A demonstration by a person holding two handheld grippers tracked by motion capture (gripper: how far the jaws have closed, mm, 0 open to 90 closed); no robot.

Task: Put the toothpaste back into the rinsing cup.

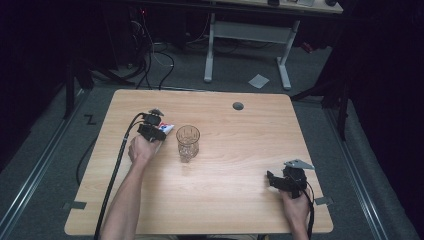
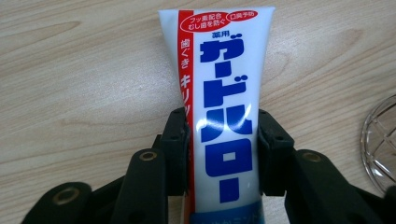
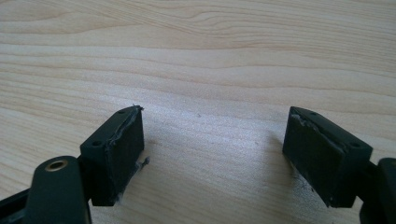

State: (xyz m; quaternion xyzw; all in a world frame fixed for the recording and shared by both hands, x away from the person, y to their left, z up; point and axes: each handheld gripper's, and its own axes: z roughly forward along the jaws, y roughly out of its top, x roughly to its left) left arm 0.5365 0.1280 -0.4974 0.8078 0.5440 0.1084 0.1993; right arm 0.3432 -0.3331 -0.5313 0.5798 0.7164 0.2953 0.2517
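high view: left claw [image 1: 159, 129] on toothpaste tube [image 1: 168, 128], flat on surface [image 1: 240, 150] just left of glass [image 1: 188, 143], likely its destination; right claw [image 1: 272, 181] parked well apart.
left gripper view: jaws clamped mid-tube [image 2: 224, 116], squared for a lift.
right gripper view: right claw [image 3: 212, 154] wide open, empty, idle.

The white toothpaste tube [image 2: 224, 116] has Japanese writing on it. Big blue letters run along its middle and read ガードハロー. Just above them, small blue letters say 薬用. A red stripe on the left side carries white letters, 歯ぐき and キリッ. At the far end, two red bubbles read フッ素配合 むし歯を防ぐ and 口臭予防. On the floor, left of the surface, is a black mark like a Z [image 1: 90, 119].
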